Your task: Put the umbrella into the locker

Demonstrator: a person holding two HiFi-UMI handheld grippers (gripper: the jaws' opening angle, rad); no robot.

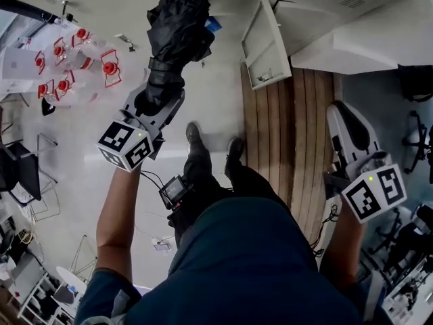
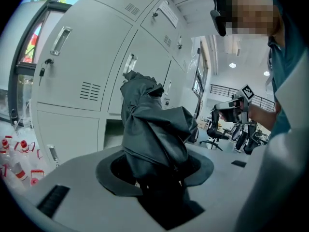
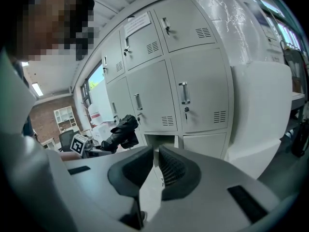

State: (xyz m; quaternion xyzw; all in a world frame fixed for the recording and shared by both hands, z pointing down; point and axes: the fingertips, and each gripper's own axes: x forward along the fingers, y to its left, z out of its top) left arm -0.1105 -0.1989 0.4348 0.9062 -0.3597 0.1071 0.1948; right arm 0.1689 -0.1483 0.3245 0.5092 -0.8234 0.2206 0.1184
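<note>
A folded black umbrella (image 1: 177, 29) sticks out beyond my left gripper (image 1: 160, 92), which is shut on its lower end. In the left gripper view the umbrella (image 2: 153, 132) fills the space between the jaws and points toward the grey lockers (image 2: 91, 76). A bottom locker compartment (image 3: 163, 140) stands open, with its door (image 1: 262, 45) swung out. My right gripper (image 1: 340, 117) hangs low at the right, away from the umbrella. Its jaws are shut with nothing between them (image 3: 155, 164). From the right gripper view the umbrella (image 3: 123, 129) shows at the left, in front of the lockers.
Several red-capped bottles (image 1: 67, 66) lie on the floor at the left. A wooden slatted strip (image 1: 291, 127) runs along the floor below the open door. Office chairs (image 2: 215, 127) stand further off. The person's shoes (image 1: 197, 144) are on the pale floor between the grippers.
</note>
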